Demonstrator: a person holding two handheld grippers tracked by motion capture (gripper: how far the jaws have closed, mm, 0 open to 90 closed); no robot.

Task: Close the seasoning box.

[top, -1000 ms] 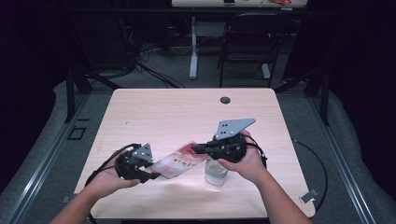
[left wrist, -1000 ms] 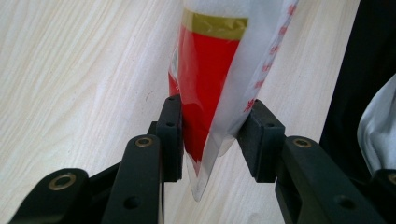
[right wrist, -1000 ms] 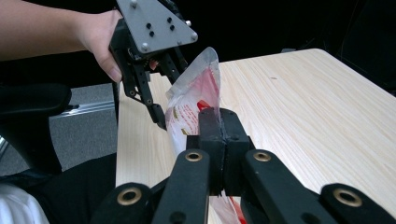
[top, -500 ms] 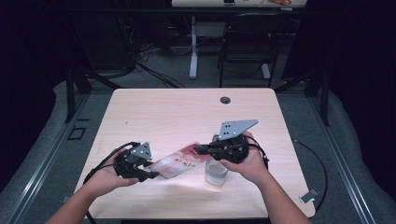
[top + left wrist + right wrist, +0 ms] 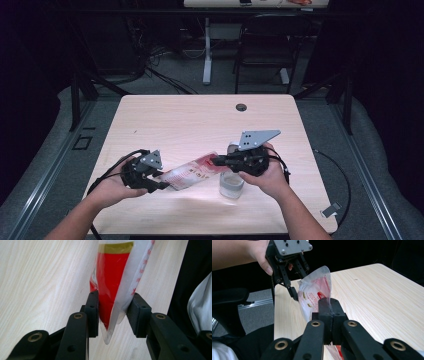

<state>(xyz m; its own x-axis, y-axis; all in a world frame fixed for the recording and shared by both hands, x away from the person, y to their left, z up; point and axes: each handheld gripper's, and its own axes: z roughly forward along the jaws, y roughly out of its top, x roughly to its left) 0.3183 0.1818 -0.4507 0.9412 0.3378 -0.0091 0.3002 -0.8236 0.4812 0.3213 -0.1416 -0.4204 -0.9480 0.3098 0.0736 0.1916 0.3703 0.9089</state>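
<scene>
**Red-and-white pouch stretched between 2 tongs over the near counter**

The person holds a pair of tongs in each hand, low over the near part of the wooden counter (image 5: 175, 120). Between them hangs a red-and-white plastic pouch (image 5: 192, 172), slanting from the near left up toward the right.

The left tongs (image 5: 162, 180) sit at the pouch's near-left end. In the left gripper view the 2 black pads stand about half apart with that end of the pouch (image 5: 113, 287) bulging between them; both pads press against its sides, so the bag is gripped here. Its bottom corner pokes down past the pads.

The right tongs (image 5: 217, 161) have the other end. In the right gripper view the jaws are pressed fully together, pinching a thin edge of the plastic pouch (image 5: 313, 297), which fans out beyond the tips toward the left tongs (image 5: 295, 296) farther off.

A small clear container (image 5: 231, 184) stands on the counter just below the right hand (image 5: 270, 175), under the pouch's right end. A dark round hole (image 5: 241, 107) marks the counter's far edge.
</scene>
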